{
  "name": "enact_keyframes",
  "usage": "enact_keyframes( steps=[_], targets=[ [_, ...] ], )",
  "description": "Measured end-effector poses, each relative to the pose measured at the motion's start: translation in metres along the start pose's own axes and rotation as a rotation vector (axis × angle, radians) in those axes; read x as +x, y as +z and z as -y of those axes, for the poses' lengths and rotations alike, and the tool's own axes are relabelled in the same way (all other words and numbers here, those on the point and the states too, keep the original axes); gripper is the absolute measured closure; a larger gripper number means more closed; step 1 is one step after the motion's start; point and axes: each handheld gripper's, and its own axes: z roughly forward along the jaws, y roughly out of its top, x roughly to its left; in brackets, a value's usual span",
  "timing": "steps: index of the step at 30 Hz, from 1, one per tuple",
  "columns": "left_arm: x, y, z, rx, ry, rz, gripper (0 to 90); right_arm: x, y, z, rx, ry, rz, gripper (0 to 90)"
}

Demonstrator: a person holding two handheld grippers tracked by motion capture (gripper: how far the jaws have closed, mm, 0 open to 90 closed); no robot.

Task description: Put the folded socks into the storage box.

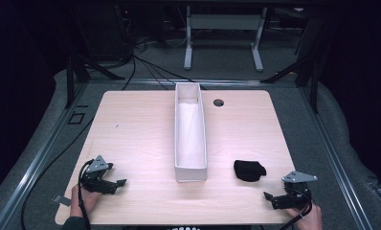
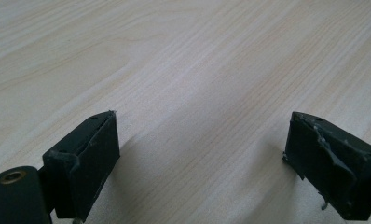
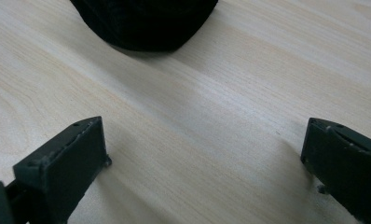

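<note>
One black cloth bundle (image 1: 249, 170); one long white box (image 1: 190, 135); two grippers, left (image 1: 113, 183), right (image 1: 273, 197); one wooden table (image 1: 131, 143).

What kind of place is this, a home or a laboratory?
Probably a lab or test workspace. A bare wooden table sits inside a metal frame, loose cables run over the grey floor behind it, and the surroundings are dark and curtained.
</note>
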Motion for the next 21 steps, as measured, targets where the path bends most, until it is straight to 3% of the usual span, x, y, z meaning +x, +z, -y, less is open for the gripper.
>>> enact_keyframes(
  steps=[10,18,21],
  targets=[
    [0.0002,-0.0001,0.0,0.0,0.0,0.001,9.8,-0.0017,-0.0004,-0.0022,0.022,0.017,0.014,0.0],
    [0.0,0.0,0.0,0.0,0.0,0.0,9.8,0.0015,-0.0071,-0.0079,0.099,-0.016,0.012,0.0],
    [0.0,0.0,0.0,0.0,0.0,0.0,9.8,0.0036,-0.0085,-0.0096,0.096,-0.021,0.017,0.0]
  ],
)
